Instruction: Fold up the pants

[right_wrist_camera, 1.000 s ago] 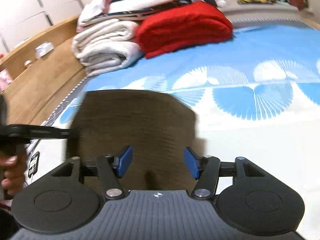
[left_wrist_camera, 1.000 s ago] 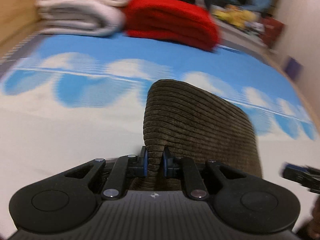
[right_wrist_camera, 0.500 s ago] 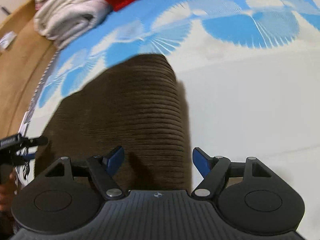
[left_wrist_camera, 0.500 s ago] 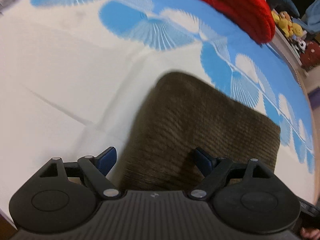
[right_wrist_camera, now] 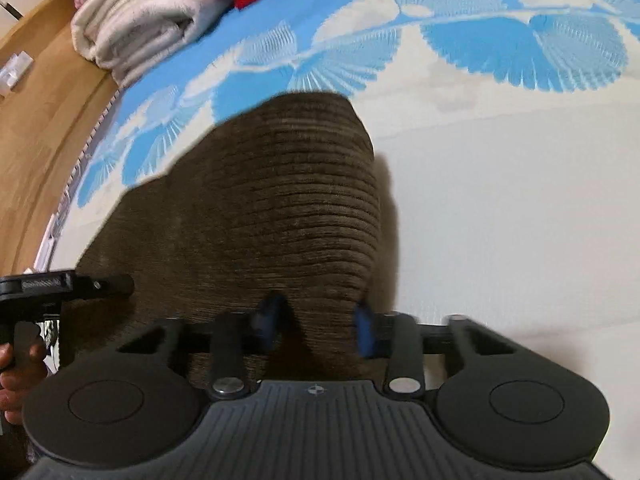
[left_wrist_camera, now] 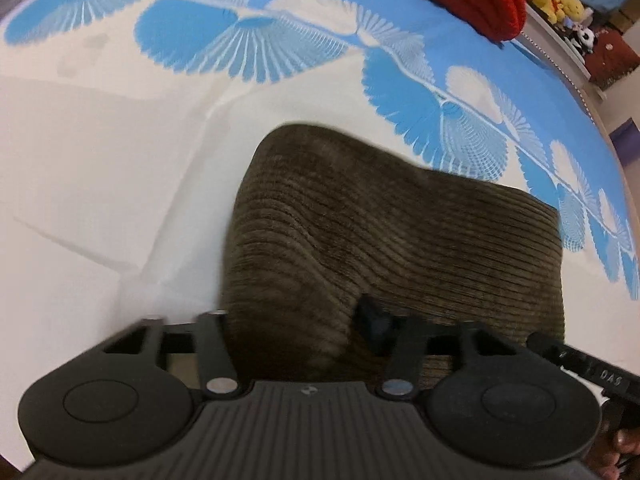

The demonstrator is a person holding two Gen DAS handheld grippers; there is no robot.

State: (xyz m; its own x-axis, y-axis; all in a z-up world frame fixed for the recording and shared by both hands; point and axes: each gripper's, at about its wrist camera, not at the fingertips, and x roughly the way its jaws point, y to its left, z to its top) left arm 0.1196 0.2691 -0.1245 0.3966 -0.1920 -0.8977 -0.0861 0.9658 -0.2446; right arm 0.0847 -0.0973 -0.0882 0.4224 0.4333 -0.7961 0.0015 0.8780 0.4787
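Two hand-held grippers, left [left_wrist_camera: 298, 326] and right [right_wrist_camera: 316, 326], hover spread apart over the near edge of folded brown pants [left_wrist_camera: 400, 240] lying on the bed [left_wrist_camera: 100, 160], seemingly positioned for another fold.

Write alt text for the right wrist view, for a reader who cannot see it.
The right gripper, jaws open, straddles the near edge of folded brown corduroy pants on a blue-and-white patterned bedsheet. The left gripper's tip enters from the left; folded white blankets sit behind.
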